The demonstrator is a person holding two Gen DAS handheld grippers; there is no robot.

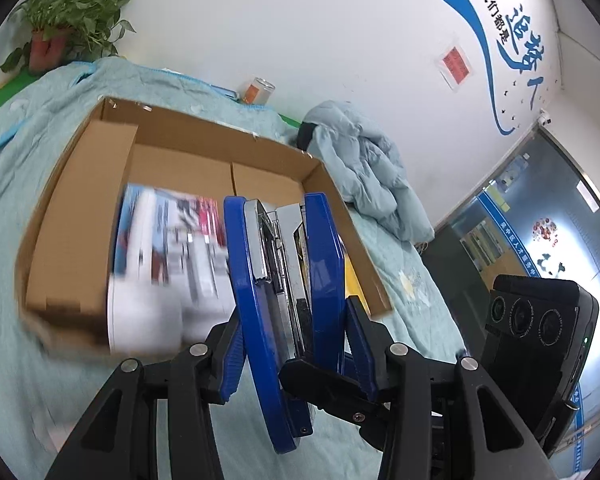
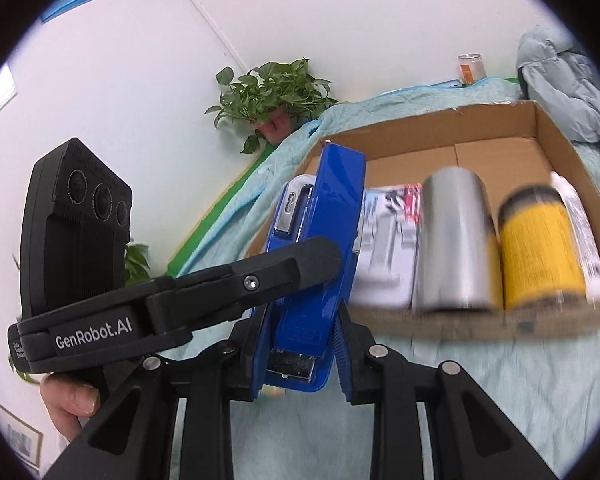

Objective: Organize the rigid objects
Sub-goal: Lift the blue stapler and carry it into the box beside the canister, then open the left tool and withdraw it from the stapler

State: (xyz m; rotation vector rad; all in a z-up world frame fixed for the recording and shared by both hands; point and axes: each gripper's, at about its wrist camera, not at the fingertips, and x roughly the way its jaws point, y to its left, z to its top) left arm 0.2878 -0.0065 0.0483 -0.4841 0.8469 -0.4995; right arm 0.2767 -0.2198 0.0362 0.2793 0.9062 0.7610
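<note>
Gripping the blue stapler (image 1: 284, 280) from both sides, the left gripper (image 1: 296, 344) and right gripper (image 2: 300, 344) had their jaws closed narrow on it, just short of the cardboard box (image 2: 556, 140). It looked heavy, stiff and glossy, likely slippery; its flat flanks seemed the safest hold.

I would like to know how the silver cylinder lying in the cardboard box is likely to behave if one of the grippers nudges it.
The silver cylinder lies on its side, so it would probably roll. The yellow can beside it seems to block rolling that way. Its smooth metallic skin looks slippery. It looks rigid, so denting seems unlikely.
</note>
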